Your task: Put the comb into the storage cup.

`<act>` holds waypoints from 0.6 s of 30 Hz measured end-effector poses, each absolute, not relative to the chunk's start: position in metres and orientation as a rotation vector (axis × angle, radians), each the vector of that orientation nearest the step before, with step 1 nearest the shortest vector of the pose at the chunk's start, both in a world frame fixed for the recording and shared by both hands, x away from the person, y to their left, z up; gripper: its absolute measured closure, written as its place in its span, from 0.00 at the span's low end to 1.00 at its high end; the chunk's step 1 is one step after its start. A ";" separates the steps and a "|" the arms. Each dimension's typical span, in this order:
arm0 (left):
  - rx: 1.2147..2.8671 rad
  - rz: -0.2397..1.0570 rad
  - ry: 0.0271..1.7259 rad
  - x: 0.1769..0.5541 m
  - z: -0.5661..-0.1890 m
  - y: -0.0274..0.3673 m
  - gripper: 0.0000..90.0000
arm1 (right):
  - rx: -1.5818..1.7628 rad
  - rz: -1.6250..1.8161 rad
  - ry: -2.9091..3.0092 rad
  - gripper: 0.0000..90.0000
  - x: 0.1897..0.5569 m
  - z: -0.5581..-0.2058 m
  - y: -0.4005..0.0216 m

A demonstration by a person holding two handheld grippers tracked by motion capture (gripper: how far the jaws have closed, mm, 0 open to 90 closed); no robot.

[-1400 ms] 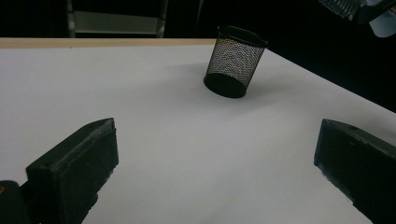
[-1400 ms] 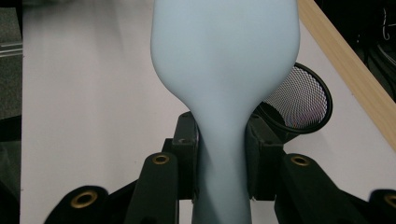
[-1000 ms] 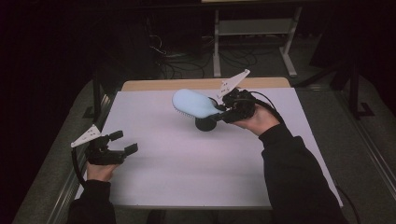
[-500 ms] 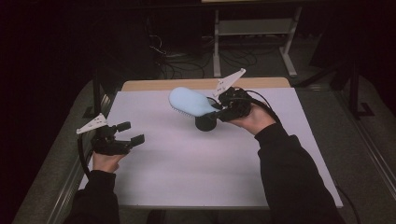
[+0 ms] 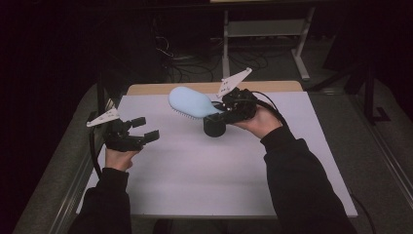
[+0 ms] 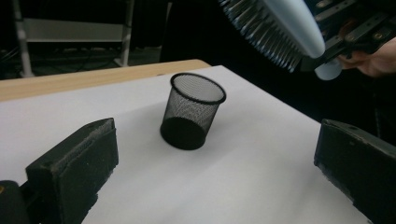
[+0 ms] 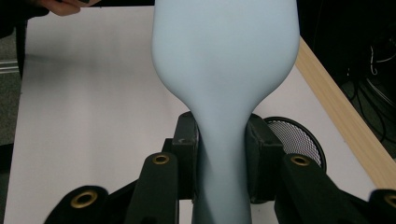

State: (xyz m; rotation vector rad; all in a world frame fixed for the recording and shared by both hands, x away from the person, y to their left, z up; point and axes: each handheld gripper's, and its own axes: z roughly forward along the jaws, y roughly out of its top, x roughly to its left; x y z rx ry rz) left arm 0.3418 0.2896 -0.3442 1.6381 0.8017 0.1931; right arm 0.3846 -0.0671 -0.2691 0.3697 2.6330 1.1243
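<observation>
The left gripper [image 5: 139, 129] is seen in the high view near the left edge of the white table top [image 5: 204, 190], held above the surface in the person's left hand [image 5: 119, 157]. Its jaws are spread wide with nothing between them; in the left gripper view the two black pads stand well apart at either side of the frame.

Beyond those jaws, a black mesh pen cup [image 6: 192, 110] is recorded upright on the white surface, its open rim facing up and nothing seen inside it. In the high view the cup [image 5: 214, 126] stands near the middle of the table, towards the far side.

The right gripper [image 5: 221, 108] is held above the cup in the right hand [image 5: 260, 121], with the grey plate on top of it. Its jaws are clamped on the narrow handle of a pale blue hairbrush [image 5: 189, 102]. In the right gripper view the handle [image 7: 223, 154] is pinched between both pads, and the broad smooth back of the brush head faces the camera. The brush is off the table, its head extending to the left of the cup. In the left gripper view the bristles [image 6: 261, 35] are noted pointing downward.

A strip of bare wooden table edge [image 5: 160, 88] is seen past the white surface.
</observation>
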 end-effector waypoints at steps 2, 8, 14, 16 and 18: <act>1.643 0.186 0.796 0.343 -0.342 0.286 0.00 | 0.355 1.125 2.631 0.76 0.385 -0.268 -0.064; 1.648 0.169 0.776 0.346 -0.338 0.279 0.00 | 0.339 1.142 2.626 0.76 0.384 -0.266 -0.058; 1.663 0.139 0.759 0.351 -0.336 0.270 0.00 | 0.317 1.145 2.630 0.76 0.383 -0.264 -0.049; 1.660 0.131 0.754 0.353 -0.336 0.267 0.00 | 0.310 1.146 2.629 0.76 0.383 -0.263 -0.046; 1.658 0.128 0.748 0.353 -0.335 0.266 0.00 | 0.302 1.144 2.630 0.76 0.383 -0.263 -0.044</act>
